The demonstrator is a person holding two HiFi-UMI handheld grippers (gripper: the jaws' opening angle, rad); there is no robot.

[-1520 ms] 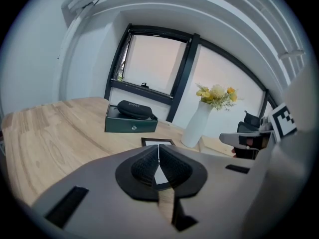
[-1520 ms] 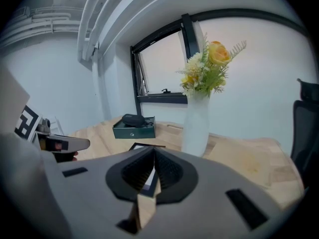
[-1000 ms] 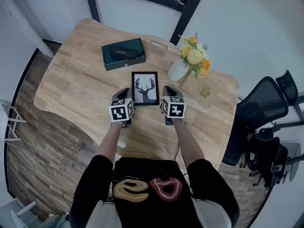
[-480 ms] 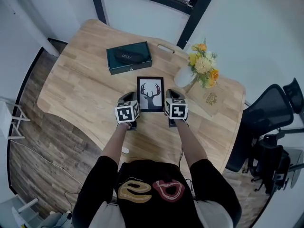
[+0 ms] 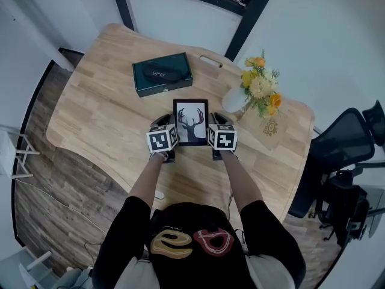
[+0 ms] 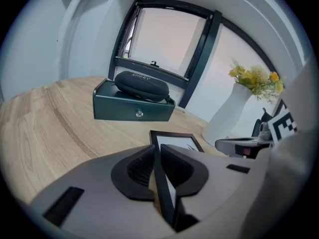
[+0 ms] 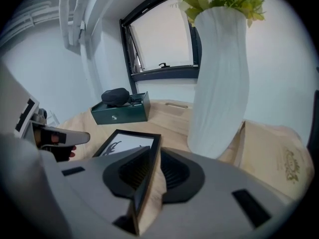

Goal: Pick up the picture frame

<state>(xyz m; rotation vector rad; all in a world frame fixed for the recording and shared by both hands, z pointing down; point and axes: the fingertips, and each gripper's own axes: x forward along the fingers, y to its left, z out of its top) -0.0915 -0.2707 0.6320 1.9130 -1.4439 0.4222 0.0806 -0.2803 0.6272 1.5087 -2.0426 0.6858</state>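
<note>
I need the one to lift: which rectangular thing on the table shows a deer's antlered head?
The black picture frame, nearest the person. The green box carries a dark case, and the tan paper bag only a small emblem.

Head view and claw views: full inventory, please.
wooden table: one, light oak, centre
rectangular picture frame with deer print: one, black, flat mid-table
lidded box: one, dark green, beyond frame
oval case: one, black, on box
tall vase: one, white, right of frame
flowers: bunch, yellow-orange, in vase
paper packet: one, tan, beside vase
office chair: one, black, right of table
left claw: grey, all but shut, frame's left edge in its slit
right claw: grey, open, just opening, straddles frame's right edge
</note>
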